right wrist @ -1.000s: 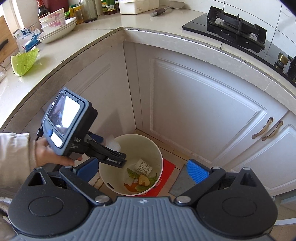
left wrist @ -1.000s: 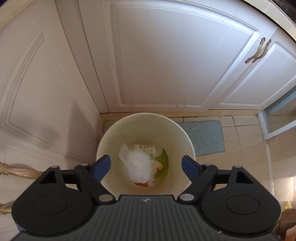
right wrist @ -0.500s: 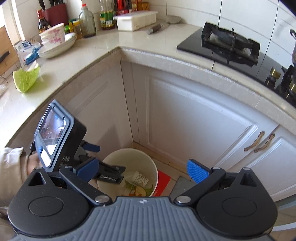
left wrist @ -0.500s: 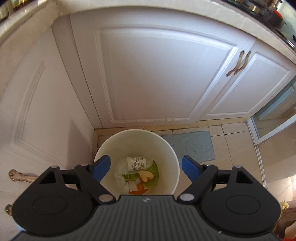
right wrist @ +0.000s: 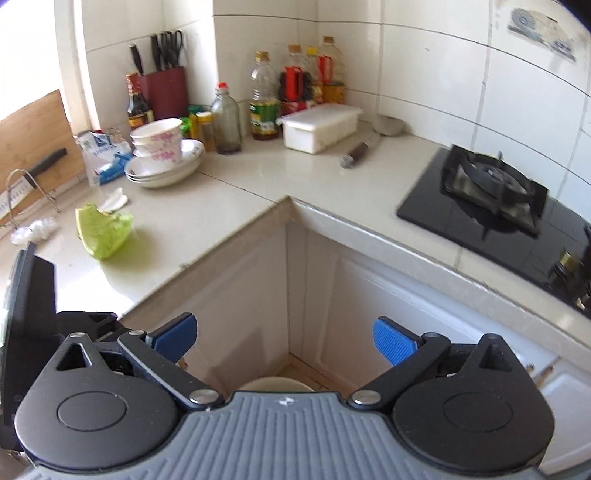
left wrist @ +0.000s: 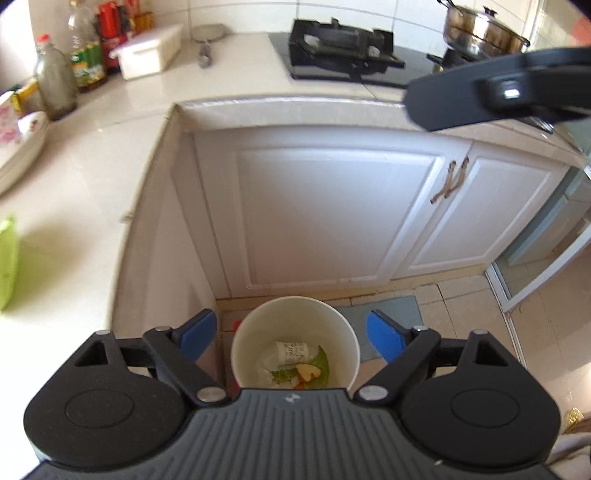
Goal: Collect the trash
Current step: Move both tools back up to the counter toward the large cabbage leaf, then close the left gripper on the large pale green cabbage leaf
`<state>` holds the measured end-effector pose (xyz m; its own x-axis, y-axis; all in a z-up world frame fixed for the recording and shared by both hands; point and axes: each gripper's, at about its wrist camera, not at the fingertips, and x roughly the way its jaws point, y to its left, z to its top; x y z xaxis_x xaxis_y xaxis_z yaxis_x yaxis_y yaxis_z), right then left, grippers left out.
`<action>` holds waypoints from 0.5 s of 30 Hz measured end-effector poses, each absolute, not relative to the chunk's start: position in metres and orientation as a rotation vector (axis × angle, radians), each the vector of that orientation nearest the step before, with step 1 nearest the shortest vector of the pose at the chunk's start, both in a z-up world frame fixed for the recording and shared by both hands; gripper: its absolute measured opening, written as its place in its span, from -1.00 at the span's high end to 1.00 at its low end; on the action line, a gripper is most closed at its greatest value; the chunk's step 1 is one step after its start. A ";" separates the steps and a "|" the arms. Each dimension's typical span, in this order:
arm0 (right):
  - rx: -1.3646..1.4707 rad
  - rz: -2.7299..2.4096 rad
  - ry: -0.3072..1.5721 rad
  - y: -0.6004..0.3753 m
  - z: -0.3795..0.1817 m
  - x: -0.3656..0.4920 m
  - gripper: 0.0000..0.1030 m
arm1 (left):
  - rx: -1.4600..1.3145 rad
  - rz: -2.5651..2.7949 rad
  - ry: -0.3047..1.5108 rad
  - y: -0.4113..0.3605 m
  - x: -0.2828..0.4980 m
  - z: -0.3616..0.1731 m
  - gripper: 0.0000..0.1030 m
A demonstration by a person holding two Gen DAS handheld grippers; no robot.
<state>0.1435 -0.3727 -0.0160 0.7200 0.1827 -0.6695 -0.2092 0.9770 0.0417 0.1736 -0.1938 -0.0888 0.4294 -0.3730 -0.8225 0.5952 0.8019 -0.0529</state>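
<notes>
A cream trash bin [left wrist: 295, 314] stands on the floor in the cabinet corner and holds a paper cup [left wrist: 291, 352], green leaf scraps and a white tissue. Its rim shows low in the right wrist view [right wrist: 275, 384]. My left gripper [left wrist: 290, 334] is open and empty, high above the bin. My right gripper [right wrist: 284, 338] is open and empty at counter height. On the counter lie a green cabbage leaf [right wrist: 103, 230], a white scrap [right wrist: 114, 201] and crumpled clear plastic [right wrist: 35, 230]. The leaf's edge also shows in the left wrist view [left wrist: 7, 258].
The L-shaped counter [right wrist: 229, 192] carries stacked bowls [right wrist: 162, 155], bottles [right wrist: 264, 107], a white lidded box [right wrist: 319, 125], a knife block [right wrist: 162, 88] and a ladle [right wrist: 364, 147]. A black gas hob [right wrist: 491, 199] is at right, with a steel pot [left wrist: 484, 31]. White cabinet doors [left wrist: 325, 218] stand behind the bin.
Both grippers have risen from near the bin to counter height. The white tissue that was falling has settled in the bin. Both grippers stayed open.
</notes>
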 end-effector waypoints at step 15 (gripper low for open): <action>-0.117 0.491 0.731 -0.267 -0.023 0.203 -1.00 | 0.116 -0.231 0.918 -0.059 0.168 -0.063 -0.72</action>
<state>0.2027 -0.2667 -0.0228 0.6374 0.3889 -0.6652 -0.4691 0.8807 0.0653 0.1679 -0.0588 -0.0627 0.5852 -0.1484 -0.7972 0.2473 0.9689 0.0012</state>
